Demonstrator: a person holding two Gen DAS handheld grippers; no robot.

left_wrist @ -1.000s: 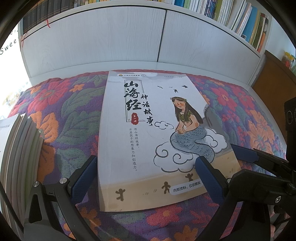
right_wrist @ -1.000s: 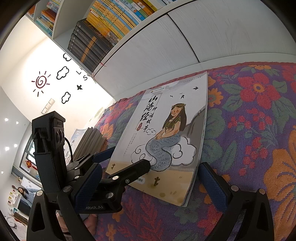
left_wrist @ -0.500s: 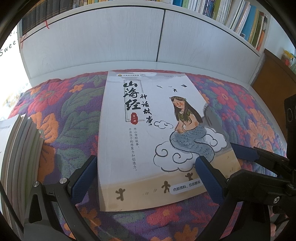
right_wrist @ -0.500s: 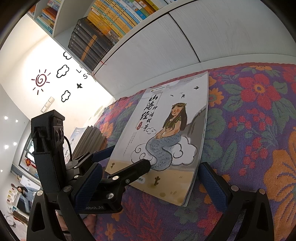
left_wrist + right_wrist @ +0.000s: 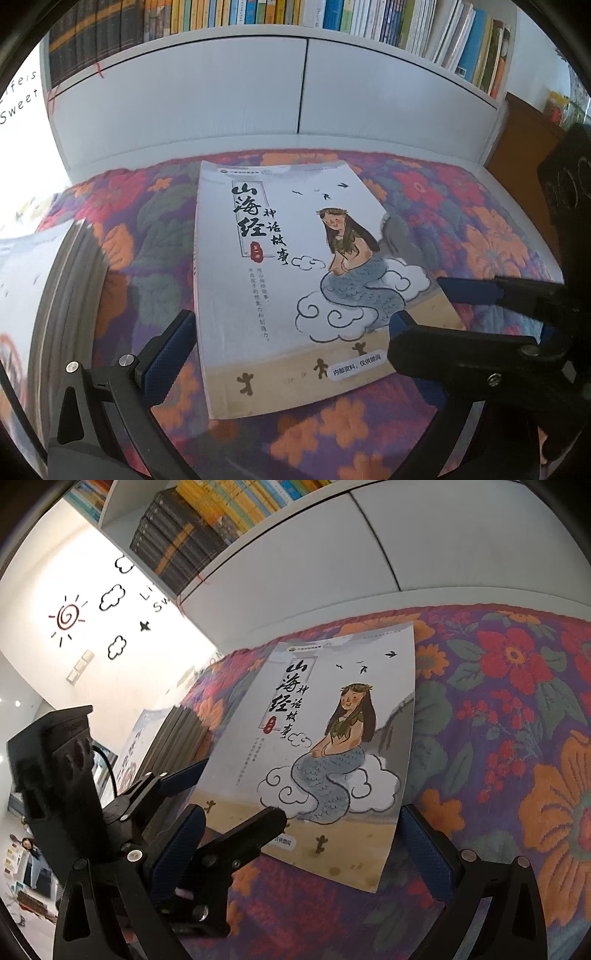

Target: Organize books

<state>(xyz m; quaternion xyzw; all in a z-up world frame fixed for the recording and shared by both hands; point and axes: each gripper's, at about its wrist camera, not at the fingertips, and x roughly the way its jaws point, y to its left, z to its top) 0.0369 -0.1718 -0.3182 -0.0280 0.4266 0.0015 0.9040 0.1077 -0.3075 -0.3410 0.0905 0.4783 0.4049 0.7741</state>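
A thin book (image 5: 280, 266) with a mermaid drawing on its pale cover lies flat on the floral cloth (image 5: 480, 236), also in the right wrist view as the book (image 5: 332, 738). My left gripper (image 5: 288, 339) is open at the book's near edge: one pad is beside the spine and the other is over the near right corner. From the right wrist it shows as the left gripper (image 5: 240, 794). My right gripper (image 5: 301, 845) is open too, low over the same near edge with nothing between its pads. One of its fingers (image 5: 469, 290) reaches in beside the book's right edge.
A stack of similar thin books (image 5: 62, 295) lies at the left of the cloth, seen also as the stack (image 5: 173, 738). White cabinet doors (image 5: 221, 103) rise behind the surface under a shelf packed with upright books (image 5: 369, 14). A brown cabinet (image 5: 524, 140) stands at the right.
The left wrist view has risen a little, showing more of the shelf and the stack's top cover. The left gripper has shifted slightly left. The book has not moved and both grippers stay open.
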